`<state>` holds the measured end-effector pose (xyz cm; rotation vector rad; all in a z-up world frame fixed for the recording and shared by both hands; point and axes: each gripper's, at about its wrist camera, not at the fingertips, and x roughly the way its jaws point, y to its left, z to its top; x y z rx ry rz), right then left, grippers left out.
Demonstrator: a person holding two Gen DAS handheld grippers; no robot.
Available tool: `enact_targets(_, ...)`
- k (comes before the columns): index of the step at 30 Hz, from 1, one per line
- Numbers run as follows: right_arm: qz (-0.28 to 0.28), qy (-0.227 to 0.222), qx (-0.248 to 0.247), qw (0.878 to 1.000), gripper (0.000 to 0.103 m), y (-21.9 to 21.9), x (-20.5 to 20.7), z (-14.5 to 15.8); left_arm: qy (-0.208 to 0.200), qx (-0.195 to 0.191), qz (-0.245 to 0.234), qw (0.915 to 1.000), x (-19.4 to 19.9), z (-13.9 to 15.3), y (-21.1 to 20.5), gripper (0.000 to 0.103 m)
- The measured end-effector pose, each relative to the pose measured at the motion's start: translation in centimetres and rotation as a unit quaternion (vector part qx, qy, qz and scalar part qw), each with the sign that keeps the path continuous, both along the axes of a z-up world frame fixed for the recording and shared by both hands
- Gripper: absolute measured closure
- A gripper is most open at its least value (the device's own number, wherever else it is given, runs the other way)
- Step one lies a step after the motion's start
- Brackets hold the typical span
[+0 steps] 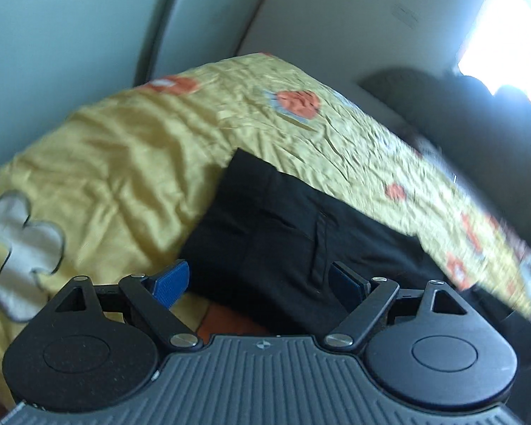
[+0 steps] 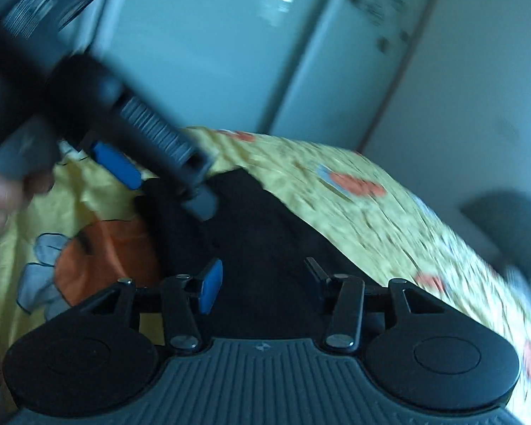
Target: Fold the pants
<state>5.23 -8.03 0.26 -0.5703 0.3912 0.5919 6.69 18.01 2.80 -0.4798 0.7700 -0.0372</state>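
Black pants (image 1: 286, 233) lie folded on a yellow bedspread (image 1: 116, 163) with orange and grey flowers. My left gripper (image 1: 262, 283) is open, its blue-padded fingers just above the near edge of the pants, holding nothing. In the right wrist view the same pants (image 2: 265, 233) lie ahead. My right gripper (image 2: 262, 279) is open and empty over their near part. The left gripper (image 2: 159, 173) shows there at upper left, blurred, above the far left end of the pants, with a hand behind it.
The bed (image 2: 389, 212) fills the lower half of both views. Pale walls (image 1: 53, 35) and a door (image 2: 212, 53) stand behind it. A dark rounded shape (image 1: 460, 124) sits at the bed's far right under a bright window (image 1: 506, 35).
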Motion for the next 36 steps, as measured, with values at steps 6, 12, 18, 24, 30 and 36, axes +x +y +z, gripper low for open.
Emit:
enact_targets(6, 0.027, -0.023, -0.063, 0.997, 0.054, 3.5, -0.9, -1.6, 0.046, -0.151, 0.014, 0.9873, 0.4, -1.9, 3.3, 0.016)
enact_targets(12, 0.040, -0.034, -0.107, 0.993, 0.054, 4.4, -2.4, -2.6, 0.080, -0.249, 0.016, 0.9652, 1.2, -4.3, 4.1, 0.015)
enact_targets(18, 0.033, -0.101, -0.154, 0.982, 0.054, 6.4, -2.4, -4.9, 0.069, -0.298, 0.019, 0.9518, 2.1, -5.2, 3.9, 0.013)
enact_targets(24, 0.046, -0.134, -0.159, 0.977, 0.077, 7.4, -0.9, -5.9, 0.058, -0.321, 0.001, 0.9453, 3.4, -5.8, 3.4, 0.010)
enact_targets(30, 0.020, -0.052, -0.006, 0.998, 0.090, 4.6, 0.9, -2.0, 0.029, -0.352, -0.014, 0.9355, 4.5, -6.0, 3.2, 0.010)
enact_targets(36, -0.003, 0.033, 0.118, 0.992, 0.090, 0.8, 2.9, 1.3, 0.024, -0.369, 0.007, 0.9291, 7.7, -6.4, 2.0, 0.016)
